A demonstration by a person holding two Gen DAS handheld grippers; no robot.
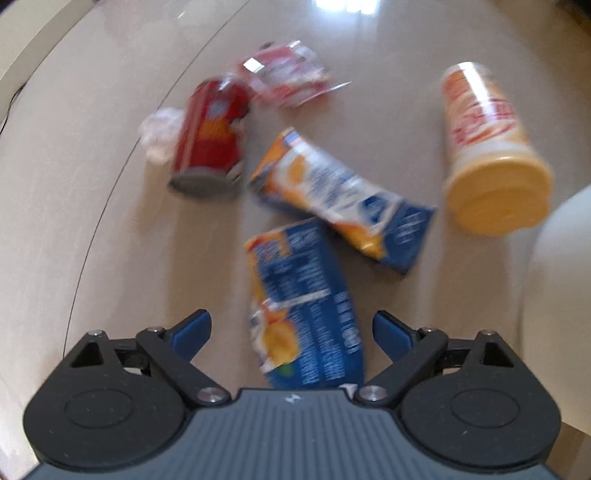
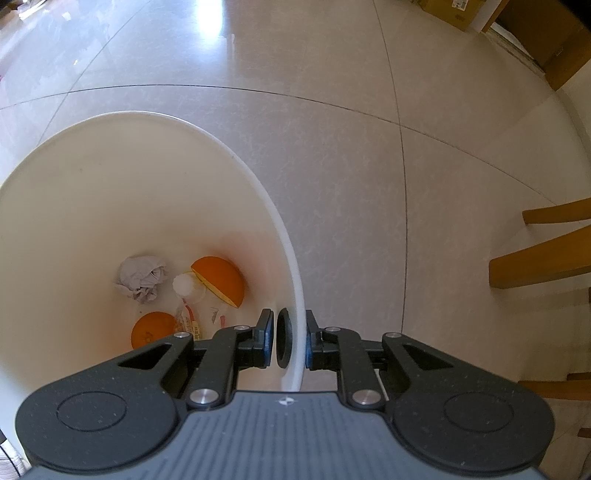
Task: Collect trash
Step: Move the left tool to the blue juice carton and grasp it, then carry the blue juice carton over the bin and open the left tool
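The left hand-held gripper (image 1: 291,332) gapes over a crushed juice carton (image 1: 303,306): light, crumply; pinch across its flattened middle. The right hand-held gripper (image 2: 289,341) clamps the bin rim (image 2: 295,280).

We're seeing bright daylight, window glare on the glossy floor (image 1: 347,5) at twelve o'clock; left view smeared with blur, right sharp, edges fisheye-bent.

Red can (image 1: 210,136), blue-orange cartons (image 1: 303,306), yellow-lidded cup (image 1: 491,147), white bin (image 2: 295,266).
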